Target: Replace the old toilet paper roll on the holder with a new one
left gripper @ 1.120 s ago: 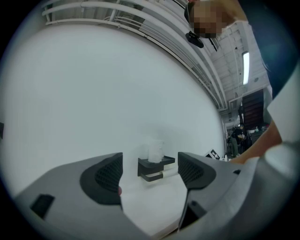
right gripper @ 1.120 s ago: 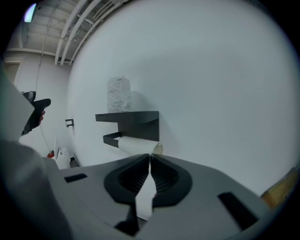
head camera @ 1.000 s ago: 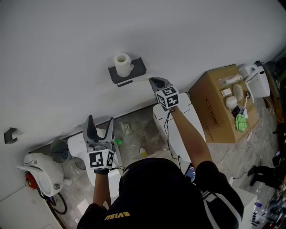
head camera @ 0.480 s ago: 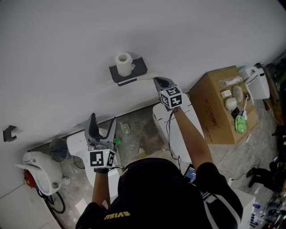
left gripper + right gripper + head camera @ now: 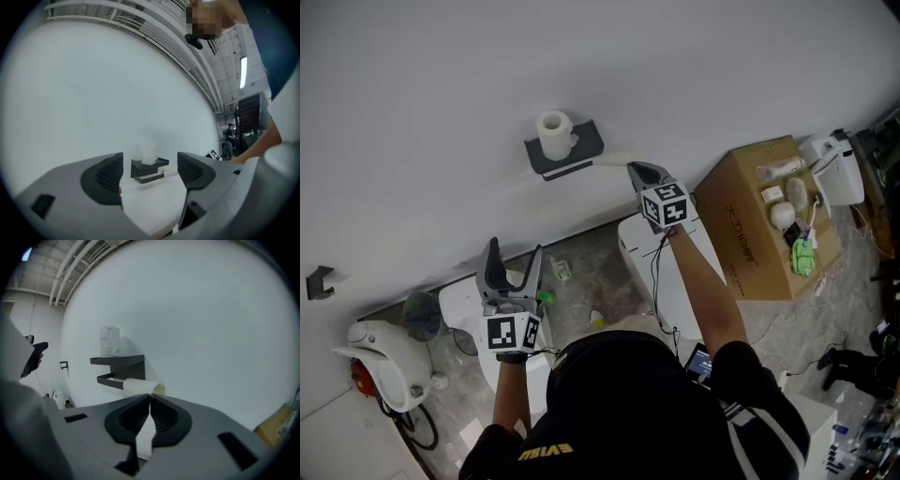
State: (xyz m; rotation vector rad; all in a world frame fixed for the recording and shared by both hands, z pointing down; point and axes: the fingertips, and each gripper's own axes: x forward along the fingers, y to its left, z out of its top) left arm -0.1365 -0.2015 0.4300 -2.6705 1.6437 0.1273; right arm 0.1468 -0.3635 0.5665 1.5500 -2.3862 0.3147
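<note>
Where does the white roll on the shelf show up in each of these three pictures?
Head view: the roll stands upper middle, against the wall.
Left gripper view: the roll is small, just below centre.
Right gripper view: the roll is left of centre, above the tube.
Shared landmark: the black holder it stands on.
</note>
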